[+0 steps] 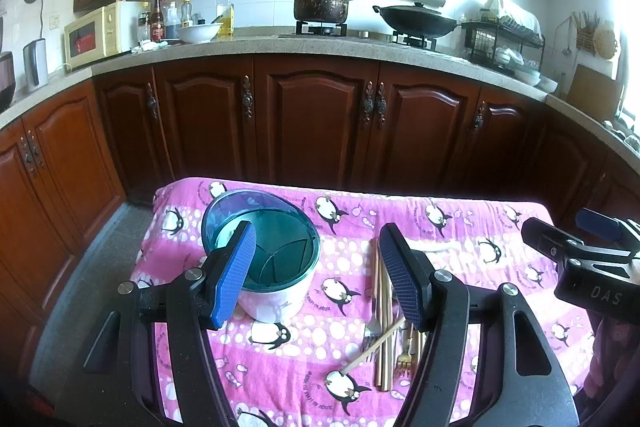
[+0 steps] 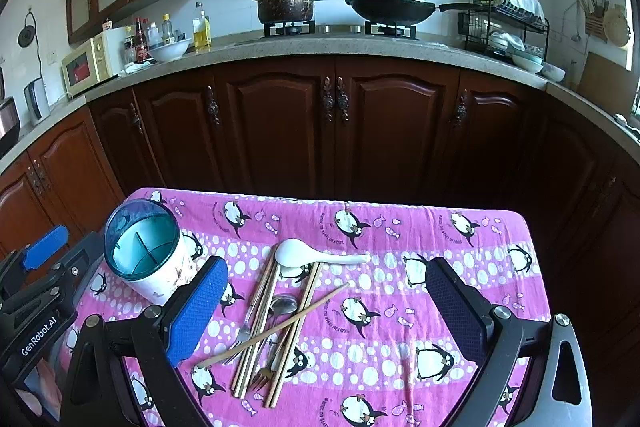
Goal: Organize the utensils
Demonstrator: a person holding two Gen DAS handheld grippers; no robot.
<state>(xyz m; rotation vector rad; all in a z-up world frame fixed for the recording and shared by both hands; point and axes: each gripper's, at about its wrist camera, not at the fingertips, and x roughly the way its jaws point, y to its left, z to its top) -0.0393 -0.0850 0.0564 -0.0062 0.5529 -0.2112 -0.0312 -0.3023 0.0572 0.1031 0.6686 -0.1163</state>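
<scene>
A white utensil holder with a teal divided insert (image 1: 272,263) (image 2: 144,251) stands upright at the table's left. A pile of wooden chopsticks (image 2: 276,323) (image 1: 384,303), forks (image 2: 244,335) and a metal spoon (image 2: 283,305) lies mid-table, with a white ceramic spoon (image 2: 316,254) behind it. My left gripper (image 1: 320,267) is open and empty, above the table with the holder behind its left finger. My right gripper (image 2: 324,303) is open and empty, hovering over the pile; it also shows in the left wrist view (image 1: 576,231).
The table has a pink penguin cloth (image 2: 440,239). Dark wooden cabinets (image 2: 332,123) run behind it, under a counter with a stove, pot (image 2: 286,3), wok (image 2: 390,7), dish rack (image 2: 504,23) and microwave (image 2: 90,61).
</scene>
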